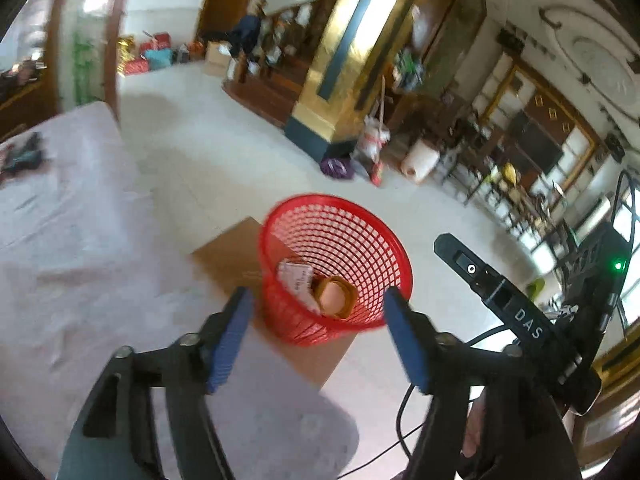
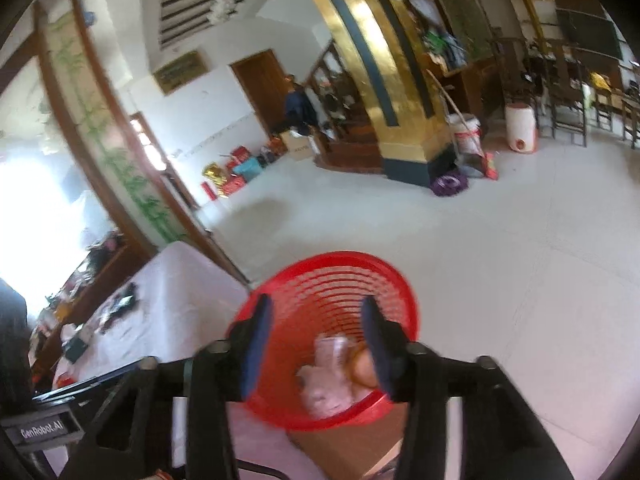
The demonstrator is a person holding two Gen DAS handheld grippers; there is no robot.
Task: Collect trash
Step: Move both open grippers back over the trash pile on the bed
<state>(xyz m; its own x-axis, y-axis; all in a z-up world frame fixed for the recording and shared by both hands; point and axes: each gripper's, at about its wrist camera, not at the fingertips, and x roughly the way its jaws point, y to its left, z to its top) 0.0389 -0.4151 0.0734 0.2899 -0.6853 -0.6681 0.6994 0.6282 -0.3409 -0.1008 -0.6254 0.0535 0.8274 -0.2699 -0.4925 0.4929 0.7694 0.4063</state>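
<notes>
Setting: large hall of a lived-in house, used partly for storage. Pale tiled floor (image 2: 500, 260); gold-clad pillar (image 1: 340, 60) with dark base; wooden door (image 2: 264, 88) in white wall; wooden staircase (image 2: 344, 120) beside the pillar. Gift boxes (image 2: 232, 176) and a cardboard box (image 2: 298, 146) stacked along the wall. Wooden chairs (image 2: 568, 96), white plastic barrel (image 2: 520, 128), cloth-covered table (image 1: 60, 220).

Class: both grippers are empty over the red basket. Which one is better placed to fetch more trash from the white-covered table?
Probably left: the left gripper, open, has the white-covered table beside it. The right gripper hangs over the red basket.
</notes>
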